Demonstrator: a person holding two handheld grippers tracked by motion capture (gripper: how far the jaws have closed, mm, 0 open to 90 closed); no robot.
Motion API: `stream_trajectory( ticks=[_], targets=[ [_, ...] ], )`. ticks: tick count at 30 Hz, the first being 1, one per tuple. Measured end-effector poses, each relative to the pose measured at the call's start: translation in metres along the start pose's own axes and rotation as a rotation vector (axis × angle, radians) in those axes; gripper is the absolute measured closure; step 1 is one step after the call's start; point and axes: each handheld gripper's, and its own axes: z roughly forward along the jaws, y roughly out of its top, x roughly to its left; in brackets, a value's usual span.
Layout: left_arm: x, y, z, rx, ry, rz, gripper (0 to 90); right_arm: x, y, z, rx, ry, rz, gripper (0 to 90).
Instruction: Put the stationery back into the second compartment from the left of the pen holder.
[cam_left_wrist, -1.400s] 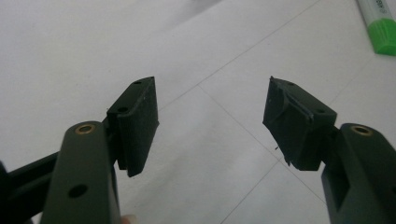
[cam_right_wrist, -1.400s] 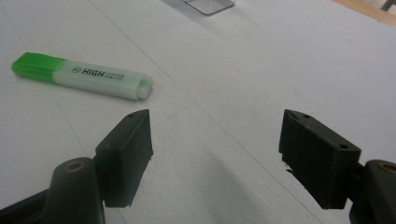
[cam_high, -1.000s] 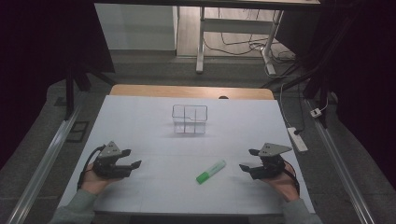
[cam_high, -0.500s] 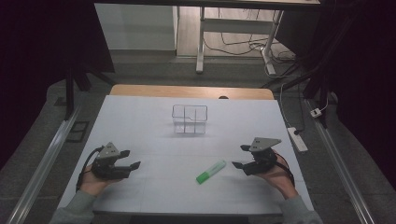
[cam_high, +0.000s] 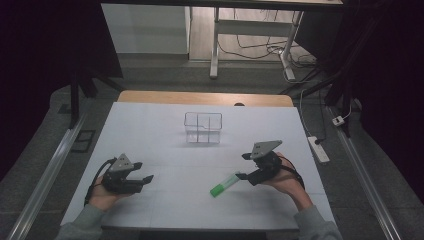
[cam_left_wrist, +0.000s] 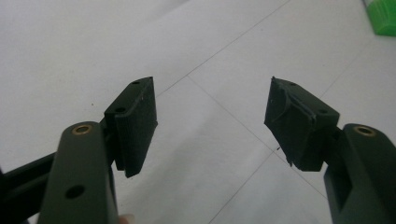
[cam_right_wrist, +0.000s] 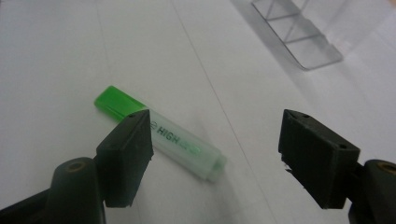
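A highlighter (cam_high: 224, 185) with a green cap and a clear body lies on the white table, right of centre. My right gripper (cam_high: 243, 166) hovers just to its right and is open, with its tips near the highlighter's clear end. Its jaws have just closed slightly and still stand wide. In the right gripper view, the highlighter (cam_right_wrist: 159, 140) lies on the table beyond the left jaw of the gripper (cam_right_wrist: 215, 121), and nothing is pressed between the pads. My left gripper (cam_high: 145, 178) rests open at the near left. Its jaws (cam_left_wrist: 212, 88) are wide apart over bare table, with the green cap (cam_left_wrist: 383, 16) far off.
A clear plastic box (cam_high: 203, 127) with dividers stands at the middle of the table, beyond both grippers; it also appears in the right gripper view (cam_right_wrist: 299, 46). The white table sheet (cam_high: 150, 130) ends at a wooden edge at the back. A power strip (cam_high: 318, 148) lies off the right side.
My right gripper has moved left and slightly up, towards the highlighter's clear end. The left gripper and the highlighter have stayed in place.
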Motion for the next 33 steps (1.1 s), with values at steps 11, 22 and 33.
stream_trajectory(
  ticks=[11,22,33],
  targets=[
    [-0.001,0.0,0.003,0.001,-0.018,-0.005,33.5,0.006,0.025,0.017,0.049,0.072,-0.109,25.0],
    [-0.002,0.0,0.004,0.006,-0.02,-0.003,33.5,0.01,0.034,0.036,0.112,0.159,-0.16,26.0],
    [-0.001,-0.001,0.004,0.011,-0.021,-0.001,33.5,0.02,0.04,0.05,0.175,0.238,-0.238,26.8]
  ],
)
